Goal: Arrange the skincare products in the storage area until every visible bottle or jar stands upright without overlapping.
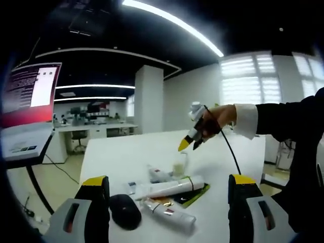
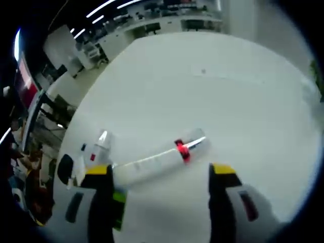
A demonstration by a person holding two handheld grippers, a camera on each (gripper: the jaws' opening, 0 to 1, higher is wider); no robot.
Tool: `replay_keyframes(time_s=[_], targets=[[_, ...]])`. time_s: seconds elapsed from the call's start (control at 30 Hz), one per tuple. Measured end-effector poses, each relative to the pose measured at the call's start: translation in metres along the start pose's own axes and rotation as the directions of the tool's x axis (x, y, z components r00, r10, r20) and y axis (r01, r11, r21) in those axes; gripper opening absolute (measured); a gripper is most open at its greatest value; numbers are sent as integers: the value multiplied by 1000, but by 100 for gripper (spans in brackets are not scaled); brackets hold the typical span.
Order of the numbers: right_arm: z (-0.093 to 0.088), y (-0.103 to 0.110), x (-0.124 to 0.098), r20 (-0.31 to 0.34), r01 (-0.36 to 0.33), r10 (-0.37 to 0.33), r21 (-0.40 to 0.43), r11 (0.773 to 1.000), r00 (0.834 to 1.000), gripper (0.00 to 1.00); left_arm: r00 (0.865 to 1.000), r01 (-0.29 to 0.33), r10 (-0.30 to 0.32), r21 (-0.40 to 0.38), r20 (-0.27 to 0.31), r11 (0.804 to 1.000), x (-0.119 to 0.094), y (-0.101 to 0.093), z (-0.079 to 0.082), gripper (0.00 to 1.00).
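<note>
The left gripper (image 1: 167, 202) hung low over the near end of the white table (image 1: 121, 152), its yellow-tipped jaws wide apart with nothing between them. Beyond them the products lay in a loose heap: a long white tube (image 1: 169, 187) on its side across a green card (image 1: 195, 195), a second tube (image 1: 169, 212) lying nearer, a small white bottle (image 1: 159, 174) tipped over behind, and a clear jar (image 1: 179, 164) that seemed to stand upright. A black round object (image 1: 125, 210) sat just beside the heap, close to the left jaw.

The right gripper (image 1: 191, 143), held in a person's hand (image 1: 217, 121), hovered above the jar, pointing down at the pile. In the right gripper view its jaws stood apart and empty (image 2: 161, 174), framing the long tube (image 2: 157, 159) with its red band. That aim suggested the tube was the next pick, probably because it lay across the others and had to be stood up first. The small bottle (image 2: 98, 147) lay just beside it. None of the lying pieces was yet upright, so the task looked barely begun.
</note>
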State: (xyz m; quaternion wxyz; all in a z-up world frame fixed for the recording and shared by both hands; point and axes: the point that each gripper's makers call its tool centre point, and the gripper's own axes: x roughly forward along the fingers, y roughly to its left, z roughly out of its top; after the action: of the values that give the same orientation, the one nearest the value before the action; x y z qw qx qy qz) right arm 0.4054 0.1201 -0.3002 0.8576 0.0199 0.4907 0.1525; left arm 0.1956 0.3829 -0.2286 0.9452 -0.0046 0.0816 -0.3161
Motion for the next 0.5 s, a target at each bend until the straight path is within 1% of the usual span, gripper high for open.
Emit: replay_keyframes(time_s=[0.1,0.17,0.23,0.3,0.37,0.43,0.5], targets=[[1,-5,2,-11,2,-2,1,1000,1000,76,1000,4,-4,1,-9,1000,1,0,-2,99],[-6,-4,1,-14,5,-5,3,1000,1000,75,1000,8,-8,-6,-7,1000,2,-1,-2,99],[-7,-6,2,-19,12,-12,5,1000,1000,74,1000,8,-8,-5,-9,1000,2,-1,-2,99],[-6,-9,5,-27,20,-20,4,1000,999,71,1000,1,-1,7,-19,1000,1,0,-4,99],[-9,-9,6,-20,26,-26,22,999,999,69,1000,-5,5,12,-24,1000,1,1,-5,99],[-13,-10,9,-30,31,-30,20,999,999,69,1000,-7,7,7,-26,1000,2,4,-6,99],[-19,-8,12,-49,19,-18,16,1000,999,70,1000,-6,6,2,-30,1000,2,5,-7,99]])
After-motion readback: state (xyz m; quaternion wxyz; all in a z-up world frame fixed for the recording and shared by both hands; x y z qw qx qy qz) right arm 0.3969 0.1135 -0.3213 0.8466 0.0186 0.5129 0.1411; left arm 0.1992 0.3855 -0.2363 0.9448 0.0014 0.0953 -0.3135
